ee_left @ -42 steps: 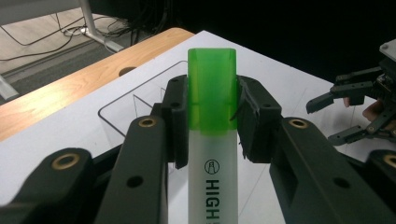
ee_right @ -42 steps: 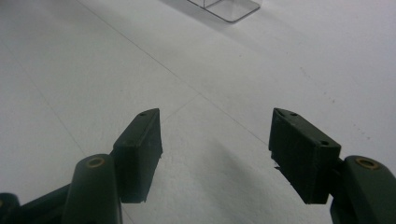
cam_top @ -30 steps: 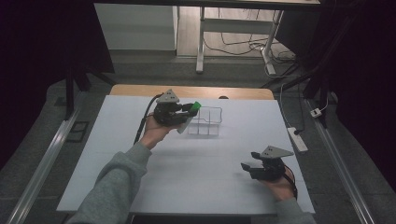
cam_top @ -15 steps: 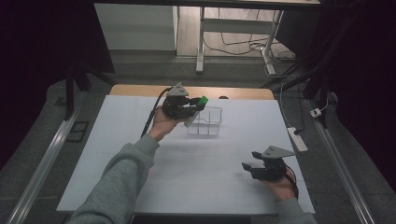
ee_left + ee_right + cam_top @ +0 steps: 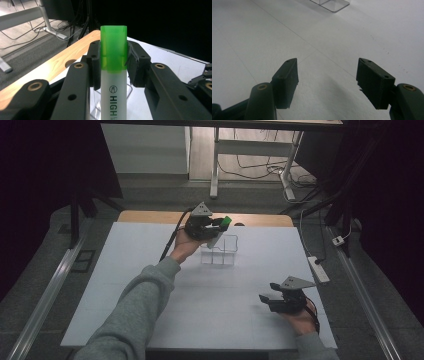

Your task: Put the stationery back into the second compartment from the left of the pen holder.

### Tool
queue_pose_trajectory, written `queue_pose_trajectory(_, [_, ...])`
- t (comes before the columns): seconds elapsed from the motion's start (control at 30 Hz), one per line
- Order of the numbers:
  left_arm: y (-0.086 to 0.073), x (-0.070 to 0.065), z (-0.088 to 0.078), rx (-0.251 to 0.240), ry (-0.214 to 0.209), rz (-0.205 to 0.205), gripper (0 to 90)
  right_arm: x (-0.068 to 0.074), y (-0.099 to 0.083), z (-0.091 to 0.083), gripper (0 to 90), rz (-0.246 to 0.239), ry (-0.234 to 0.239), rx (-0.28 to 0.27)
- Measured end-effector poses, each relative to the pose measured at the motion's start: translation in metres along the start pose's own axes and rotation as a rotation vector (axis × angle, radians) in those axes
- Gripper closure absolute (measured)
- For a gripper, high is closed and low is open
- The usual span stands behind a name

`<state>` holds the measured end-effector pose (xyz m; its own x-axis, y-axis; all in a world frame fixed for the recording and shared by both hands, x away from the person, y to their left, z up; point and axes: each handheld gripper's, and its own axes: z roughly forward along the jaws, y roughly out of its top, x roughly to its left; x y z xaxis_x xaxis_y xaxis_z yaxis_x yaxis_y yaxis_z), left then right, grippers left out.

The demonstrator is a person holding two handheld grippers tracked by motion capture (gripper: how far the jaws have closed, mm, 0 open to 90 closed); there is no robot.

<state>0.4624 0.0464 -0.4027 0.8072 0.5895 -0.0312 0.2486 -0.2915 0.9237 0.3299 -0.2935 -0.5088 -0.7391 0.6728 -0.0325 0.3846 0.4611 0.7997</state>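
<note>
Left gripper (image 5: pixel 212 226) clamped on green-capped highlighter (image 5: pixel 113 75), held above clear organizer (image 5: pixel 220 251). Right gripper (image 5: pixel 327 82) wide open, empty, near table edge. Likely next: lowering into compartment, needing careful alignment.

The table (image 5: pixel 150 285) has a white top, and a strip of wood (image 5: pixel 150 216) shows along its far edge. On the floor to the right of it lies a white power strip (image 5: pixel 319 269). Beyond the table stands a white desk frame (image 5: pixel 250 147), with dark cables (image 5: pixel 260 167) loose on the floor under it. A metal rail (image 5: pixel 47 292) runs along the left side.
</note>
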Motion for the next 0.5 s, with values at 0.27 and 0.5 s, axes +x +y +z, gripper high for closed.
queue_pose_trajectory(0.27, [0.002,0.005,0.015,0.006,-0.011,-0.012,66.6,0.0,-0.001,0.002,33.9,-0.002,0.002,0.013])
queue_pose_trajectory(0.5, [0.006,0.005,0.023,-0.004,-0.011,0.002,66.6,0.0,-0.001,0.002,33.9,0.002,0.0,0.014])
